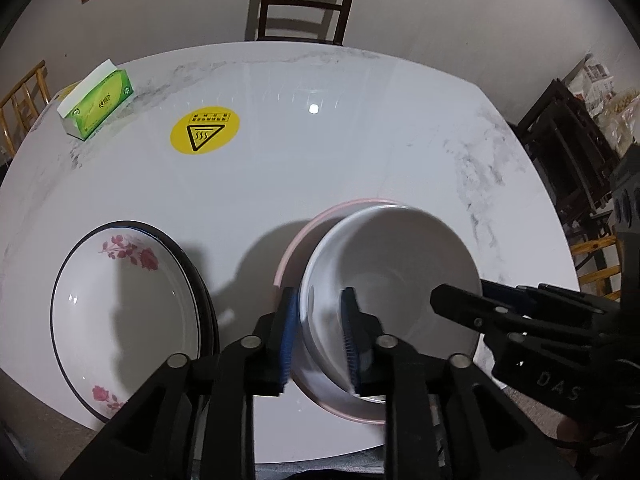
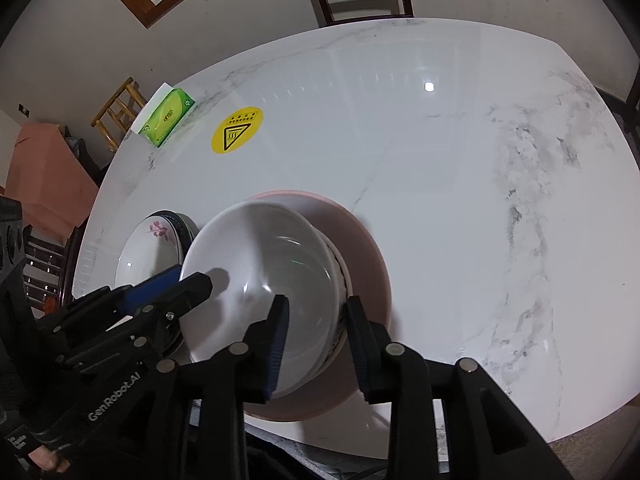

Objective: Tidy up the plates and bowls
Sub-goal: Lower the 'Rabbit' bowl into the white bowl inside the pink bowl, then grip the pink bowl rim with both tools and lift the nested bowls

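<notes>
A white bowl sits tilted over a pink plate near the table's front edge. My left gripper straddles the bowl's left rim, one finger inside and one outside. My right gripper straddles the bowl's right rim above the pink plate. Whether the pads press the rim is unclear. A white plate with red flowers rests on a dark-rimmed plate to the left. It also shows in the right wrist view.
A green tissue box stands at the table's far left. A yellow heat-warning sticker lies on the white marble table. A dark wooden chair stands behind the table.
</notes>
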`<action>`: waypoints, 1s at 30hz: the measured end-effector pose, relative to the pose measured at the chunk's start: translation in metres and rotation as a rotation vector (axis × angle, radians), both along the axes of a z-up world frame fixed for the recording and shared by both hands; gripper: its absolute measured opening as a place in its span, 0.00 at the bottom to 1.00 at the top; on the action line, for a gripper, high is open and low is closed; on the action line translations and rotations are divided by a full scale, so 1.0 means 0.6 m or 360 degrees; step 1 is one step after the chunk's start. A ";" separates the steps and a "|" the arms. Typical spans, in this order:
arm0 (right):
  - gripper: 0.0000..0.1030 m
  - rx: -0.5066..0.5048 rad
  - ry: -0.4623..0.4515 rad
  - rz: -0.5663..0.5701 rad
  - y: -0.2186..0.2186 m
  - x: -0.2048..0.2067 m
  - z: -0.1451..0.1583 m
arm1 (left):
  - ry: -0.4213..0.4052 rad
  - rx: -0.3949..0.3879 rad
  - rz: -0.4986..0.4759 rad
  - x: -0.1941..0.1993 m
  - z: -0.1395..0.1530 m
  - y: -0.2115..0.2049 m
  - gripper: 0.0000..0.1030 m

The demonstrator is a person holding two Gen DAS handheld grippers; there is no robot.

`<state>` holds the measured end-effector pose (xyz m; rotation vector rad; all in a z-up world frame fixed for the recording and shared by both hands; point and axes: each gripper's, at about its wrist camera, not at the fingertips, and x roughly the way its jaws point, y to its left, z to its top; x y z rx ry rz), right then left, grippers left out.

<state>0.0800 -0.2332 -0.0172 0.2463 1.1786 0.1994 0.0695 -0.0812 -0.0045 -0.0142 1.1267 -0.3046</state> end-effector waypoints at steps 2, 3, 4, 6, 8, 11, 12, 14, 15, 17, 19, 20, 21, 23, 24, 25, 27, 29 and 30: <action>0.31 -0.0014 -0.0025 0.0000 0.000 -0.003 0.008 | -0.0024 -0.0026 0.0015 -0.002 0.009 0.006 0.23; 0.31 -0.0013 -0.0034 -0.0005 -0.002 -0.005 0.012 | -0.0035 -0.0036 0.0025 -0.003 0.013 0.010 0.26; 0.31 -0.0012 -0.0046 -0.0011 -0.003 -0.007 0.017 | -0.0045 -0.0046 0.0033 -0.003 0.017 0.015 0.28; 0.31 -0.0011 -0.0074 -0.0028 -0.009 -0.012 0.027 | -0.0059 -0.0070 0.0075 -0.003 0.025 0.029 0.31; 0.31 0.0002 -0.0104 -0.0049 -0.017 -0.017 0.038 | -0.0054 -0.0092 0.0108 -0.004 0.028 0.040 0.32; 0.31 0.0014 -0.0144 -0.0079 -0.031 -0.027 0.053 | -0.0027 -0.0123 0.0172 -0.003 0.028 0.063 0.33; 0.31 0.0016 -0.0155 -0.0091 -0.036 -0.030 0.056 | -0.0014 -0.0134 0.0195 -0.003 0.026 0.070 0.33; 0.31 0.0015 -0.0160 -0.0110 -0.042 -0.033 0.059 | 0.0009 -0.0155 0.0228 -0.004 0.023 0.084 0.33; 0.31 0.0012 -0.0160 -0.0116 -0.044 -0.036 0.059 | 0.0023 -0.0160 0.0246 -0.004 0.021 0.089 0.33; 0.31 -0.0003 -0.0142 -0.0129 -0.050 -0.040 0.056 | 0.0041 -0.0172 0.0263 -0.006 0.018 0.097 0.33; 0.31 -0.0008 -0.0118 -0.0134 -0.053 -0.042 0.050 | 0.0076 -0.0177 0.0287 -0.008 0.013 0.103 0.33; 0.31 -0.0011 -0.0099 -0.0136 -0.054 -0.041 0.045 | 0.0093 -0.0184 0.0297 -0.009 0.010 0.106 0.33; 0.31 -0.0007 -0.0080 -0.0148 -0.057 -0.042 0.041 | 0.0115 -0.0191 0.0311 -0.009 0.006 0.109 0.33; 0.31 -0.0015 -0.0062 -0.0161 -0.059 -0.043 0.033 | 0.0132 -0.0186 0.0320 -0.009 0.001 0.110 0.33; 0.31 -0.0017 -0.0055 -0.0165 -0.060 -0.045 0.030 | 0.0138 -0.0178 0.0325 -0.010 -0.001 0.110 0.33; 0.31 -0.0013 -0.0045 -0.0171 -0.062 -0.046 0.026 | 0.0147 -0.0174 0.0328 -0.010 -0.003 0.110 0.33; 0.31 -0.0007 -0.0026 -0.0172 -0.063 -0.047 0.019 | 0.0165 -0.0174 0.0326 -0.010 -0.008 0.108 0.33; 0.31 0.0008 -0.0005 -0.0164 -0.062 -0.047 0.013 | 0.0189 -0.0166 0.0331 -0.009 -0.014 0.106 0.33; 0.31 0.0010 0.0001 -0.0162 -0.061 -0.047 0.010 | 0.0199 -0.0166 0.0331 -0.008 -0.017 0.105 0.33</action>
